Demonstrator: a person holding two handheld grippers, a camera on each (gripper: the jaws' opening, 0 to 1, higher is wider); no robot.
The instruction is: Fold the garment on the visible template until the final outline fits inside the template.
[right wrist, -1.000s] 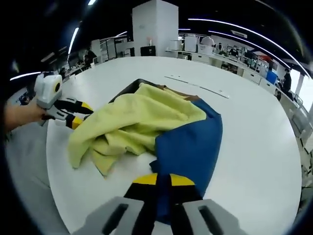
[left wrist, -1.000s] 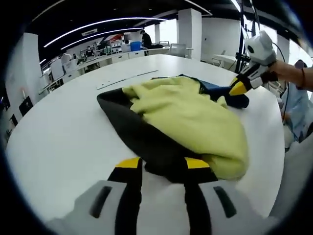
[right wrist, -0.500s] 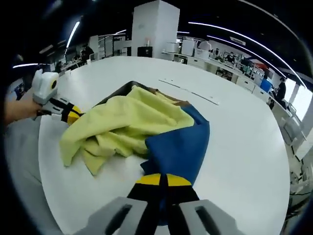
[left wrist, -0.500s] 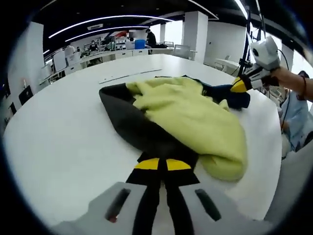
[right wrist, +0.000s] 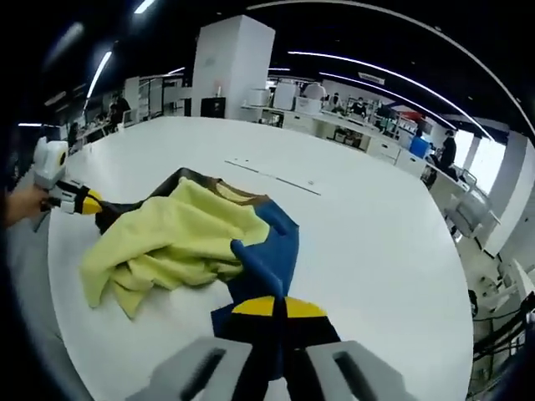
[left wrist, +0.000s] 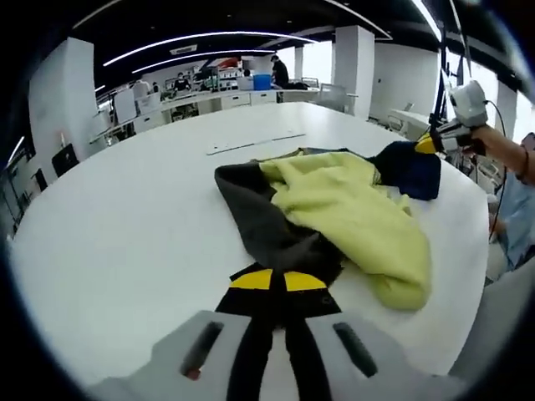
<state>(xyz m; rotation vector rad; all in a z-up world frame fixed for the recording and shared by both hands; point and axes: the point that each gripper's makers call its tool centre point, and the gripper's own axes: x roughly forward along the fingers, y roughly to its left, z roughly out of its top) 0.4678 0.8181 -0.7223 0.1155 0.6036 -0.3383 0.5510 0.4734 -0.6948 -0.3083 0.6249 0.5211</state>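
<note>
The garment (left wrist: 334,213) lies mid-frame on the tabletop (left wrist: 125,234), left claw (left wrist: 277,281) at its lower edge, right claw (left wrist: 428,144) at upper right.

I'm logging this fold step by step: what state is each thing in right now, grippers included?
garment: bunched on the table, not flat; yellow part heaped on top, dark and blue parts pulled out to opposite sides
left gripper: shut on the garment's dark part
right gripper: shut on the garment's blue part
table: white, garment lying on it

garment (left wrist: 343,209): soft matt cloth, fleecy yellow | table (left wrist: 125,225): smooth white, slight sheen
</note>
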